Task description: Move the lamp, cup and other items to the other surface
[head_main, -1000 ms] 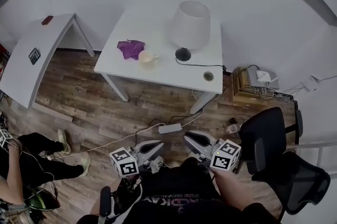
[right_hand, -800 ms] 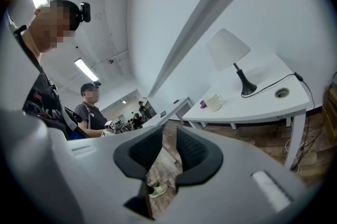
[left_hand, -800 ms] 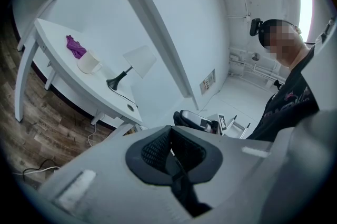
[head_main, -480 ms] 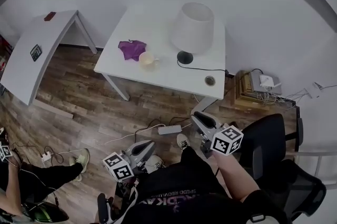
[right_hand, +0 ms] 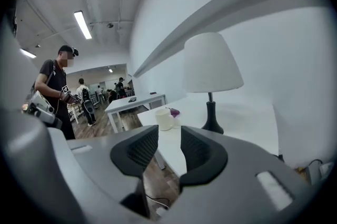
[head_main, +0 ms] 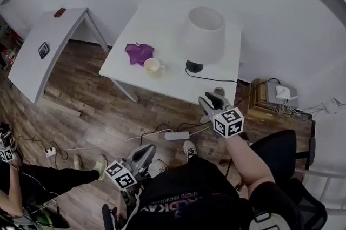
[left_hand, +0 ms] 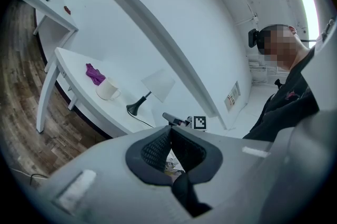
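A white table [head_main: 157, 29] by the wall holds the lamp [head_main: 204, 34], cup [head_main: 152, 66] and purple cloth [head_main: 139, 52], none yet moved to the second table [head_main: 48, 56] at left. Within 1 second the right gripper [head_main: 212, 99] has swung from the person's lap to the table's near edge. Its jaws have just been widening and are empty, the lamp base just beyond, likely the 1st pick. The left gripper [head_main: 145, 151] hangs low over the floor, jaws closed, empty.

**Head view:** the lamp shade [head_main: 205, 34] concealed its own stem. A small dark object [head_main: 44, 50] on the side bench [head_main: 51, 29] was too small to identify. A seated person [head_main: 32, 180] was cut off by the left edge.

**Right gripper view:** the cup [right_hand: 164, 119] hid most of the purple cloth [right_hand: 175, 111].
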A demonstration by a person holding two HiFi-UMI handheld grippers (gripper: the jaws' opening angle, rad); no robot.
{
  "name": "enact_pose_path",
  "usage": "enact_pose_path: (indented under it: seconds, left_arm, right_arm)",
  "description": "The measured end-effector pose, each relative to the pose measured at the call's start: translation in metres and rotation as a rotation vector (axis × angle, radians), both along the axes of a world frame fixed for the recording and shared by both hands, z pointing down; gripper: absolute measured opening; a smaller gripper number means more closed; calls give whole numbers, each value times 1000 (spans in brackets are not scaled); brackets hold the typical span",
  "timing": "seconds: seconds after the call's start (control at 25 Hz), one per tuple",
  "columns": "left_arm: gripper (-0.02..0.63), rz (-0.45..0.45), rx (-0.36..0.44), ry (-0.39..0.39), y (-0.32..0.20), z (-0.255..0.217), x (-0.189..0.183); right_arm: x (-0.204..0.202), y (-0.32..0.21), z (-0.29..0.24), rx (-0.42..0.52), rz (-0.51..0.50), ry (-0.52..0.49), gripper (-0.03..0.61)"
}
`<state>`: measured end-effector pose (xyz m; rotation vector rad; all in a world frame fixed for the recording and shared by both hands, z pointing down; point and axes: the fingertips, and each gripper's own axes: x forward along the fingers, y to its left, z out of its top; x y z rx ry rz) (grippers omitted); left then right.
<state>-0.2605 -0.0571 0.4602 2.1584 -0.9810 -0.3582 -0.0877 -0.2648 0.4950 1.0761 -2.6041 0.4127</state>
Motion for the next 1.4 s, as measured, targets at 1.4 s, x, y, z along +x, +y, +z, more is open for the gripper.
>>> enact_pose_path:
  seconds: [1.4]
  left_arm:
    - [-2, -279, -237, -1, -12, 39, 13]
  right_arm:
    - [-40, -241, 92, 75, 2, 140, 178]
